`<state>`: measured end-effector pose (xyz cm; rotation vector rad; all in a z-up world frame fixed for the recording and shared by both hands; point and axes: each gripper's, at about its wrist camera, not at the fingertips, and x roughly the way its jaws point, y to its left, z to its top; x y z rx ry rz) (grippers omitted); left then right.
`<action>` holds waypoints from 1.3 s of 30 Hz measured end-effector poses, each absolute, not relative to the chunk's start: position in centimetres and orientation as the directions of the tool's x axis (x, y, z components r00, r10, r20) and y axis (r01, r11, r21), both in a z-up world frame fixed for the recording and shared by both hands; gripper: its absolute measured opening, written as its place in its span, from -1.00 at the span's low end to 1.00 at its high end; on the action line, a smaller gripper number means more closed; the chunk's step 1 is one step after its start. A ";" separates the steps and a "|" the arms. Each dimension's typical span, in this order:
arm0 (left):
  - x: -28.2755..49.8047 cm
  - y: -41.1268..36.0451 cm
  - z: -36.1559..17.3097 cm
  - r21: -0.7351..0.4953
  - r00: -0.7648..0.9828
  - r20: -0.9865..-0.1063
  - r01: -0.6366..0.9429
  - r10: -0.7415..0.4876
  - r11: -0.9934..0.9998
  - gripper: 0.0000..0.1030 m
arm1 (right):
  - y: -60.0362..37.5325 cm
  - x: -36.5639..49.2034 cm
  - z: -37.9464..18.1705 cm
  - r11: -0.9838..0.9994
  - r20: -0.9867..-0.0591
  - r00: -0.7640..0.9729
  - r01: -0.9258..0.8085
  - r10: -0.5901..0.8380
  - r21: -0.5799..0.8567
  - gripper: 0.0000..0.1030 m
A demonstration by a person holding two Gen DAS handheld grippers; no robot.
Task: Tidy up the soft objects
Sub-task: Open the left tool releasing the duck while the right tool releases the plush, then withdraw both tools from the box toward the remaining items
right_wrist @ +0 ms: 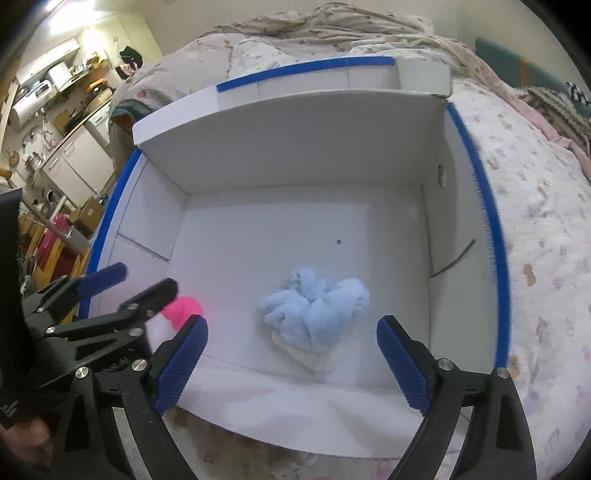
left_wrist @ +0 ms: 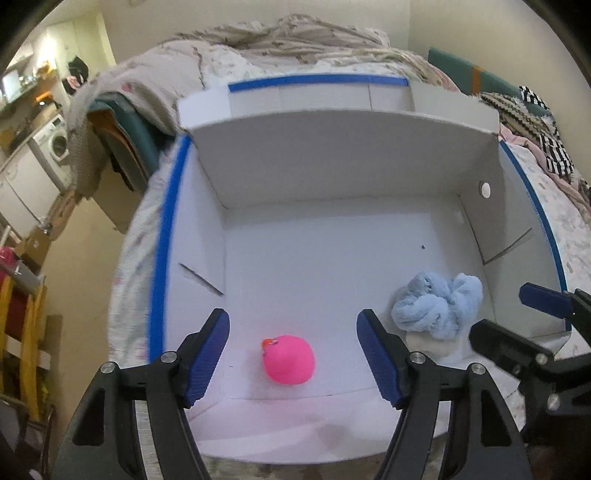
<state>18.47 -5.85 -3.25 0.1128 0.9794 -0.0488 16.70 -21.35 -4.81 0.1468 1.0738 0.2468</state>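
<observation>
- We see a white cardboard box [left_wrist: 332,177] with blue tape [left_wrist: 162,251] along its rims, sitting open on a bed [right_wrist: 546,229] covered by a pale, small-patterned quilt.
- Rumpled bedding [left_wrist: 295,33] lies bunched behind the box.
- Off to the left the room holds a washing machine [left_wrist: 59,144], white cabinets [right_wrist: 81,158] and a cluttered kitchen counter.
- We can read no label or writing anywhere; the far shelves are too small and blurred.
- Our left gripper [left_wrist: 291,354] hovers over the near edge of the box, jaws spread wide and holding nothing.
- A pink ball [left_wrist: 289,360] rests on the box floor between those jaws, touching neither.
- Our right gripper [right_wrist: 291,354] is likewise spread wide and empty, over the near right part of the box.
- A light blue fluffy cloth [right_wrist: 314,310] lies bunched on the box floor between and just ahead of its jaws, apart from both, with a bit of white cloth [right_wrist: 310,356] showing under it.
- Ball and blue cloth sit near each other but apart.
</observation>
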 end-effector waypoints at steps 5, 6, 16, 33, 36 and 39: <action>16.9 -5.0 -1.5 0.061 0.603 -0.797 0.077 0.002 0.995 0.35 | -21.8 15.7 -3.5 0.967 -0.832 0.493 -0.117 0.254 0.226 0.98; 16.7 -4.8 -1.2 0.063 0.610 -0.792 0.078 0.002 0.995 0.36 | -21.8 15.4 -3.1 0.967 -0.828 0.500 -0.117 0.252 0.224 0.98; 13.5 -3.4 1.0 0.089 0.652 -0.758 0.096 0.005 0.991 0.37 | -22.6 12.8 -0.6 0.962 -0.793 0.547 -0.124 0.269 0.241 0.98; 8.8 1.2 -1.2 0.029 0.563 -0.826 0.030 0.007 0.999 0.38 | -21.9 7.7 -1.6 0.962 -0.826 0.494 -0.090 0.269 0.260 0.98; 8.8 2.5 -1.9 -0.053 0.515 -0.857 -0.023 -0.033 0.998 0.38 | -21.8 7.3 -2.3 0.958 -0.836 0.473 -0.075 0.277 0.275 0.98; 8.6 3.1 -2.1 -0.049 0.507 -0.862 -0.059 -0.012 0.997 0.38 | -21.6 7.0 -2.8 0.960 -0.846 0.458 -0.071 0.274 0.273 0.98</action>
